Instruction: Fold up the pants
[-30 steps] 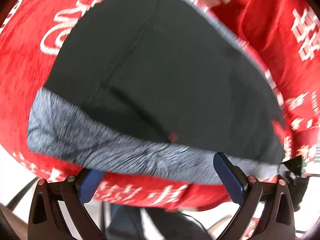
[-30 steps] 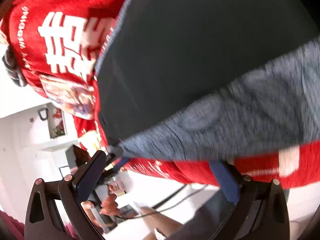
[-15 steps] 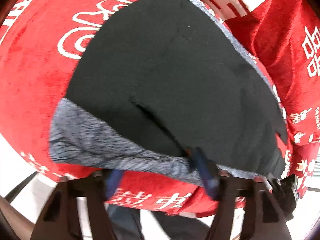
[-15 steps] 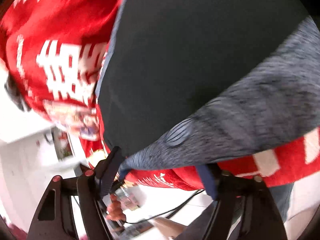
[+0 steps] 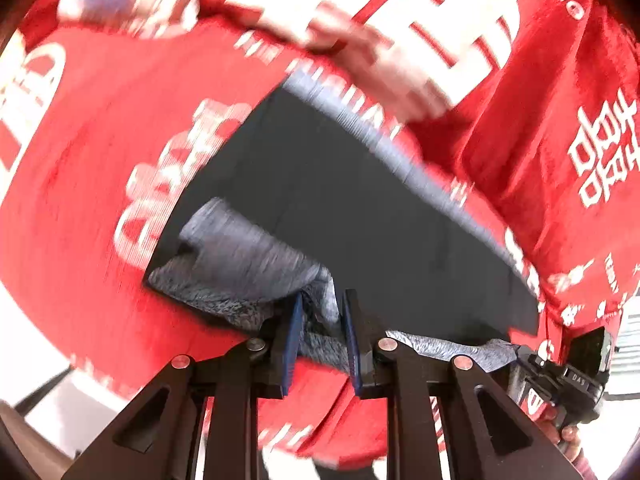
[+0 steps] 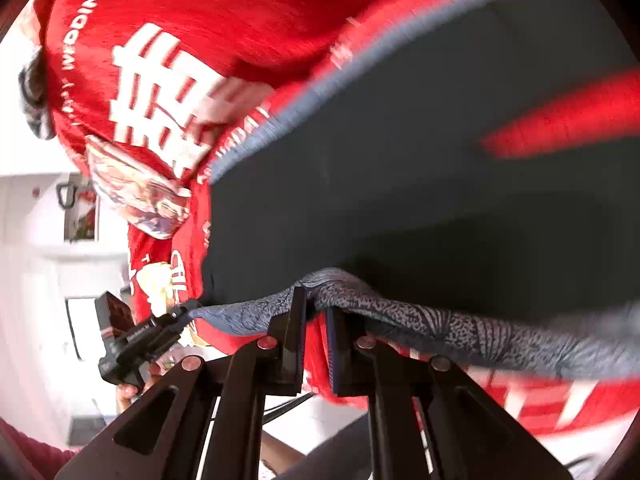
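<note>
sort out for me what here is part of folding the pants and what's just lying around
Part of the job:
- pants, dark with a grey waistband
- left gripper, shut on the waistband
- right gripper, shut on the waistband

Just there:
- red cloth with white lettering, spread under the pants
- shiny packet on the red cloth

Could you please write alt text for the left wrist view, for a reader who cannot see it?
The left hand-held gripper pinches the grey waistband of dark pants, bunching it upward. The pants lie on a red cloth with white lettering; the picture is motion-blurred.
</note>
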`<control>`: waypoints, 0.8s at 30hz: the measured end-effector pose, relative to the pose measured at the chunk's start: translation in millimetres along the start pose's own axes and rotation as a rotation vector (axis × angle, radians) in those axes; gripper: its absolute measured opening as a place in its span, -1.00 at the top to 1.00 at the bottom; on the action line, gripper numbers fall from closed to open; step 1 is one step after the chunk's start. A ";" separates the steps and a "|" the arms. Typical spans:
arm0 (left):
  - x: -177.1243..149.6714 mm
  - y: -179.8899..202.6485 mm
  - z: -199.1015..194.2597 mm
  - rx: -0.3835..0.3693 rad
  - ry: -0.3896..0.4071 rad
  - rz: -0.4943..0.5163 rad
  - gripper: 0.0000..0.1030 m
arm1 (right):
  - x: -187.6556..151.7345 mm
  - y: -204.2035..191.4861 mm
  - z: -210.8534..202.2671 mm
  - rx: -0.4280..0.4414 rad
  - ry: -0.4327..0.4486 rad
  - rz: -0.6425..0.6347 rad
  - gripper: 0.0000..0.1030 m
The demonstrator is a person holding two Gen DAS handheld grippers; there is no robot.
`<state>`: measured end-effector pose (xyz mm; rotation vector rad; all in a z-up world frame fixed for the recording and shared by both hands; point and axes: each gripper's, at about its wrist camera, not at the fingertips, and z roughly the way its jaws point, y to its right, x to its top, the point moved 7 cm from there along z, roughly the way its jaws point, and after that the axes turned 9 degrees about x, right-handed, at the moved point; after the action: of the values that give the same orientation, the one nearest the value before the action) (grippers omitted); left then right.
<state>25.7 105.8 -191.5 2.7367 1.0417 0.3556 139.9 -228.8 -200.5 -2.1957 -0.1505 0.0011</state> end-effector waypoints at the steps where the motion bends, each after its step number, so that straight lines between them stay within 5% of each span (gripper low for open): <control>1: 19.4 11.1 1.3 0.011 0.037 0.023 0.57 | 21.7 -6.6 -2.6 0.003 -0.001 -0.027 0.81; 7: 116.5 29.7 53.2 0.182 0.167 0.056 0.57 | 140.8 -10.6 13.0 -0.028 0.018 -0.129 0.81; 10: 143.9 21.1 92.6 0.312 0.140 0.055 0.56 | 192.1 4.9 45.2 -0.064 0.019 -0.113 0.81; 12: 148.6 15.4 94.6 0.290 0.126 0.024 0.56 | 203.0 13.1 62.2 -0.137 -0.005 -0.099 0.73; 14: 144.6 11.9 88.1 0.266 0.155 0.016 0.44 | 194.9 -6.3 68.4 -0.040 -0.020 -0.076 0.65; 15: 142.7 9.8 90.3 0.280 0.152 0.023 0.27 | 181.7 -18.8 64.4 0.010 -0.033 -0.083 0.36; 17: 137.6 5.3 99.4 0.294 0.127 0.019 0.26 | 147.4 -38.6 49.5 0.084 -0.057 -0.084 -0.04; 21: 130.5 1.3 100.2 0.273 0.113 0.002 0.26 | 68.0 -54.2 27.9 0.228 -0.155 0.035 -0.22; 24: 127.4 3.1 96.1 0.260 0.117 0.017 0.26 | 25.4 -40.5 20.4 0.251 -0.167 0.185 -0.41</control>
<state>147.7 180.2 -262.7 2.9875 1.1692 0.4147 159.6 -186.0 -178.5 -1.9494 -0.0375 0.2926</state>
